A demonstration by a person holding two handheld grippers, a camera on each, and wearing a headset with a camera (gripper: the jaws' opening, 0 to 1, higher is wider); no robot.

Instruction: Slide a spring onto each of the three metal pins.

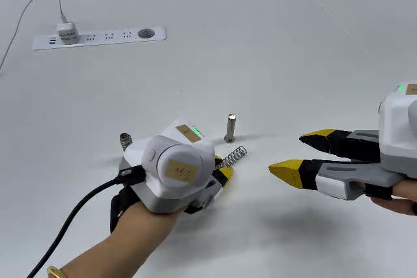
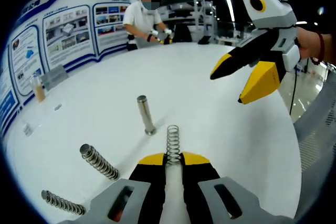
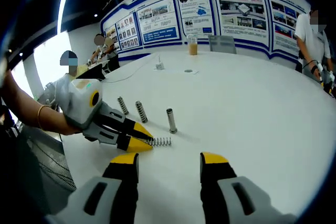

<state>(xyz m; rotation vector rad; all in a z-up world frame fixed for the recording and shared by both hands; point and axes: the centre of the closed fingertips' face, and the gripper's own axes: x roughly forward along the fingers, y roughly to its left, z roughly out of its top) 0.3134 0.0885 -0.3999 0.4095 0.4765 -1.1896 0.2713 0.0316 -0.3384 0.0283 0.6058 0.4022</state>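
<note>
Though thin, coiled spring (image 2: pixel 172 141) between jaws

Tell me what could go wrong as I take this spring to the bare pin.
The left gripper pinches the spring only at its near end, so the free length may sag or slip as you tilt it.
The bare pin seems to stand on just a small foot; an off-centre push could tip it.
Two finished pins stand close beside the left gripper; a swing might knock them.
</note>
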